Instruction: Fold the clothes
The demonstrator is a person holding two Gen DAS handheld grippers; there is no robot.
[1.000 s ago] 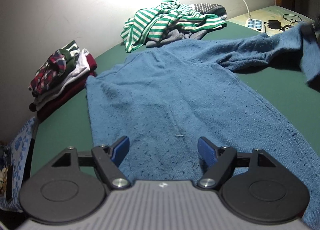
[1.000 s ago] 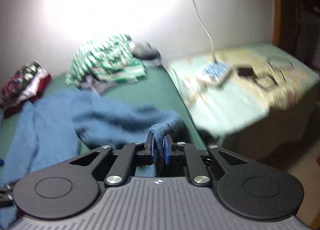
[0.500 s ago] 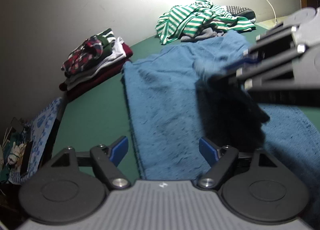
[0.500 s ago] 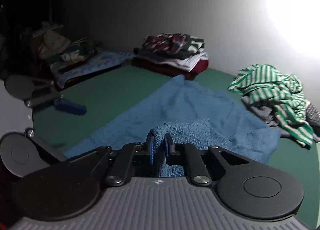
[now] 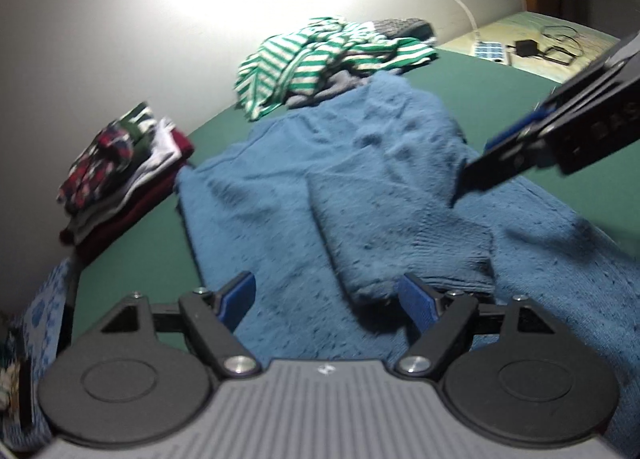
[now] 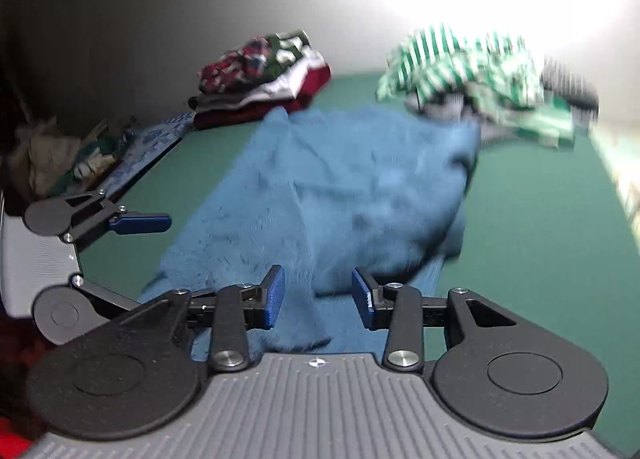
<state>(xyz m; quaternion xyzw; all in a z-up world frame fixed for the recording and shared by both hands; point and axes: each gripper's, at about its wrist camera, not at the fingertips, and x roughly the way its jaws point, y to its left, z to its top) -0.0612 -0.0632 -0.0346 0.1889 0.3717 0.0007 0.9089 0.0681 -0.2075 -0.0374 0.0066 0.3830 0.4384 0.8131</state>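
Green table top point(image 5: 500, 99) w/ a bright lamp glare on the wall behind. Blue sweater point(image 5: 280, 199) lies flat in the middle of it, one sleeve point(image 5: 400, 227) folded in across the body, cuff end near my left gripper point(image 5: 326, 297).

Left gripper: jaws wide apart, nothing in them, hovering just over the near hem. Right gripper point(image 6: 318, 301): jaws have just been opening; the sleeve cloth lies under and between them but the pads don't press it, so I'd say it's let go. In the left view the right one shows as a dark blur at the right edge.

How it'll handle, my guess: thick fuzzy knit, soft and floppy, no stiff parts. Bit heavy for cloth, so it sags and drags if I lift one corner only. Not slippery, the fuzz grips the pads ok. Won't break, but can stretch if pulled hard.

Where to grab: edges, not the middle. Ribbed hem or cuff is firmer and gives a good pinch. For the other sleeve, take it near the end; I can't see it well from here. Lift w/ both grippers so the fold stays neat.

Striped clothes pile point(image 5: 320, 55) and folded stack point(image 5: 120, 167) sit at the back, well apart from the sweater's near end.
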